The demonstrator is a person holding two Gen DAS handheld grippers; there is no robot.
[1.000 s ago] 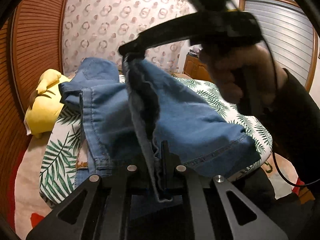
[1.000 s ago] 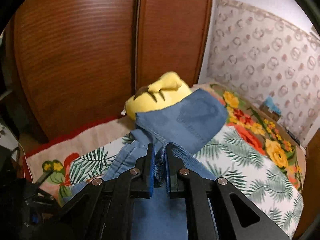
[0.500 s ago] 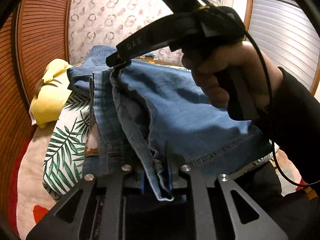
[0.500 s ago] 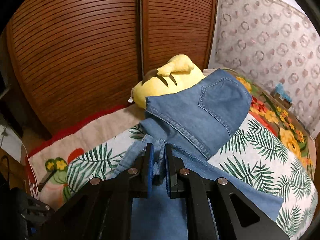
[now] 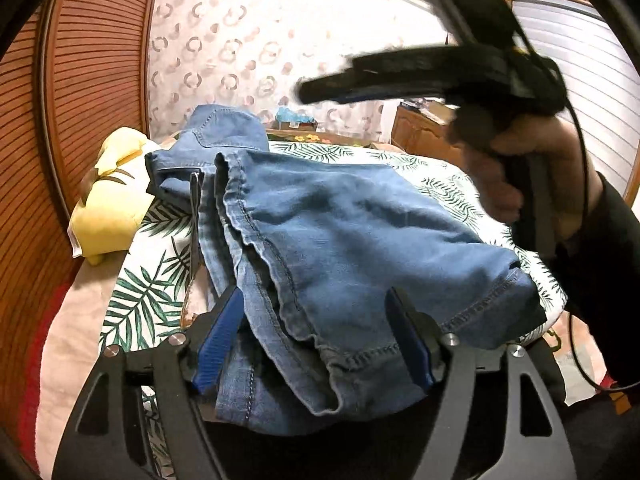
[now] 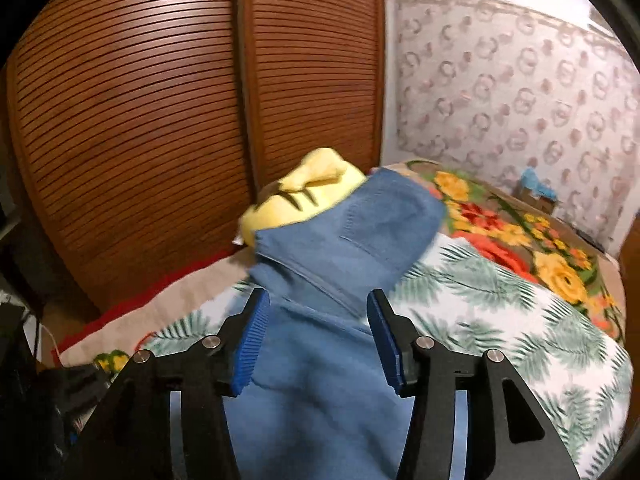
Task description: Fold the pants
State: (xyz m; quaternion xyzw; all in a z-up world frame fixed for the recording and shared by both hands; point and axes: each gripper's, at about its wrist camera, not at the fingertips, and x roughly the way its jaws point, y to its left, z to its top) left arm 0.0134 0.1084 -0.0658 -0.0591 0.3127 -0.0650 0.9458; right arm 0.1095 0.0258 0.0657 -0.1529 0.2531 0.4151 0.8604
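Blue denim pants (image 5: 344,240) lie folded in a heap on the leaf-print blanket (image 5: 148,296); they also show in the right wrist view (image 6: 320,312). My left gripper (image 5: 316,340) is open, its blue pads on either side of the loose hem, not pinching it. My right gripper (image 6: 318,336) is open above the pants' waist end, clear of the cloth. In the left wrist view the right gripper (image 5: 320,90) is held in a hand above the pants.
A yellow plush toy (image 6: 304,196) lies at the bed's head, partly under the pants' seat. Brown slatted wardrobe doors (image 6: 140,128) stand to the left. A floral blanket (image 6: 520,240) covers the far side. A wooden cabinet (image 5: 420,132) stands beyond the bed.
Both grippers have opened and let go of the denim. The pants have dropped onto the bed, and the right gripper has lifted away above them.
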